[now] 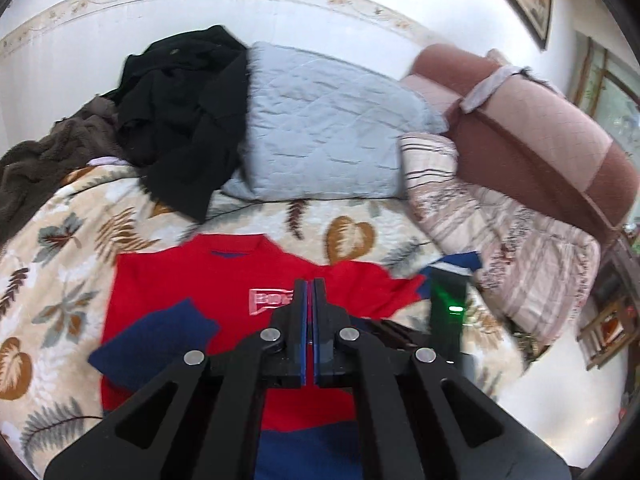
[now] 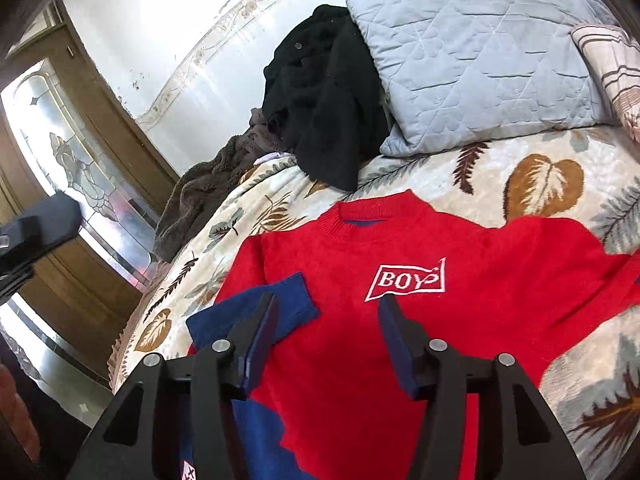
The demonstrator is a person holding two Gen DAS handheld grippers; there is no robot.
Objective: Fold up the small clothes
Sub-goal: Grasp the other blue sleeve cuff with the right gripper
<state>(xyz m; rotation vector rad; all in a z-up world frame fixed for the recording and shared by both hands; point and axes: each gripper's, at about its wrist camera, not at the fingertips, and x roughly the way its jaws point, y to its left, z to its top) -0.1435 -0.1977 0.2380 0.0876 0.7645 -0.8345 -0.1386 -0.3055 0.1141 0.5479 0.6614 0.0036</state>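
Left wrist view: looking down over left tongs (image 1: pixel 308 280) pressed fully together at lower centre, nothing visibly caught between the blue pads. Lying flat beyond them on the leaf-print bedspread (image 1: pixel 60 240), a red sweater (image 1: pixel 192 280) with a white "BOY" patch, collar pointing toward the top of the frame. Resting folded across the chest at lower left, its navy-cuffed sleeve (image 1: pixel 152 344). Trailing toward the right of the frame, the other sleeve, ending in a navy cuff (image 1: pixel 460 264) partly hidden behind a black block with a green light.

Right wrist view: hovering over the same red sweater (image 2: pixel 400 360), right tongs (image 2: pixel 328 304) spread wide at lower centre, holding nothing. Sitting just under the left finger, the folded navy cuff (image 2: pixel 224 316). Showing between and just above the fingertips, the "BOY" patch (image 2: pixel 406 280).

Piled at the top of both frames: a black garment (image 2: pixel 324 92) draped beside a pale blue quilted pillow (image 2: pixel 480 52), a brown fleece (image 2: pixel 200 188) slumping toward the left edge. Stacking at upper right in the left wrist view, pink and brown folded blankets (image 1: pixel 540 128).
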